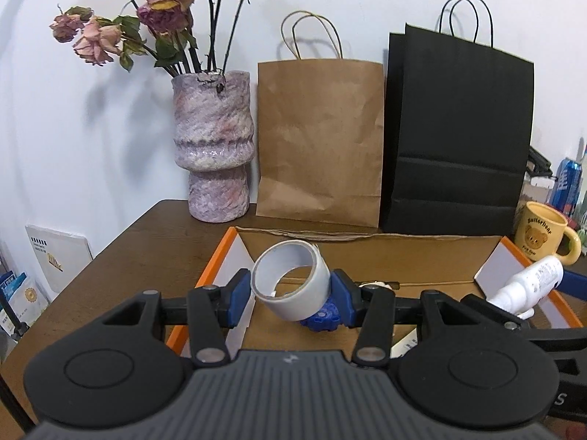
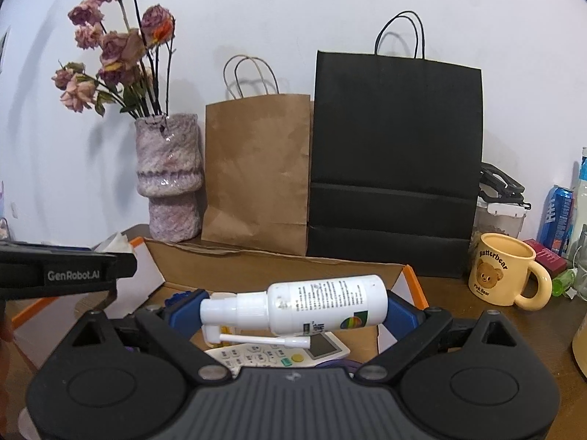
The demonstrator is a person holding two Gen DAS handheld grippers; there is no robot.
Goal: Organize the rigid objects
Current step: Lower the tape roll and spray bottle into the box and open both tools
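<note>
A roll of tape (image 1: 290, 280) sits clamped in the left gripper (image 1: 291, 291) above the open box (image 1: 403, 256); the right gripper (image 2: 293, 310) squeezes a spray bottle (image 2: 312, 304) endwise, which could slip and tumble.

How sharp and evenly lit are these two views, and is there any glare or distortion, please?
Left wrist view: sharp, fisheye bends the wall edges, dark corners, glare on the vase, soft shadows behind the brown bag. Right wrist view: sharp too, spray bottle label legible, same vignetting.
</note>
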